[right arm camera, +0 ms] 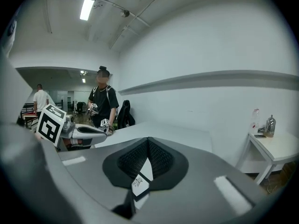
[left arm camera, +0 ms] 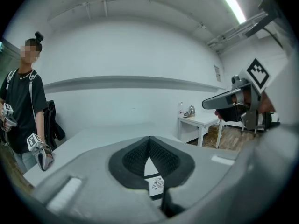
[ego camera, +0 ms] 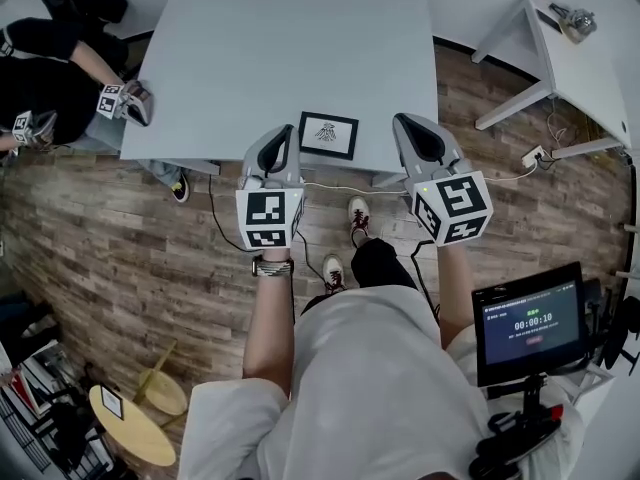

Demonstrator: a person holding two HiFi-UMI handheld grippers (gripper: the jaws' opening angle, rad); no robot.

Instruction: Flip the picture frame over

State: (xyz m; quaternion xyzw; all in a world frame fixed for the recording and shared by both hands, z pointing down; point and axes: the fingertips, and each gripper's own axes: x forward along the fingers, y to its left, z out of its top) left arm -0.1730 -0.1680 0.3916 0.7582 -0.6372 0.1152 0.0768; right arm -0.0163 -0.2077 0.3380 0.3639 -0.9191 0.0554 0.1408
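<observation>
Head view shows the picture frame (ego camera: 328, 135) lying flat on the gray table (ego camera: 280, 48), close to the near edge. Its drawing faces up, so it has not been turned over yet. The left gripper (ego camera: 288, 130) is just beside the frame's left side in this view, and the right gripper (ego camera: 404, 120) is a bit farther off on the other side. Neither one looks to be touching the frame.

Both grippers are clenched with nothing in them. In the left gripper view and the right gripper view, the black pads meet at the tips, and the frame peeks out on the table below them.

The frame looks small, thin and stiff, so it is likely light. It may have a glass front, so it could crack if it drops or gets slapped down. It lies flat, so there is little room to get a jaw under it. A good place to grab is likely one black side edge, after tipping it up or sliding it a little past the table edge. The smooth border could slip, so the pinch should be firm but gentle.
</observation>
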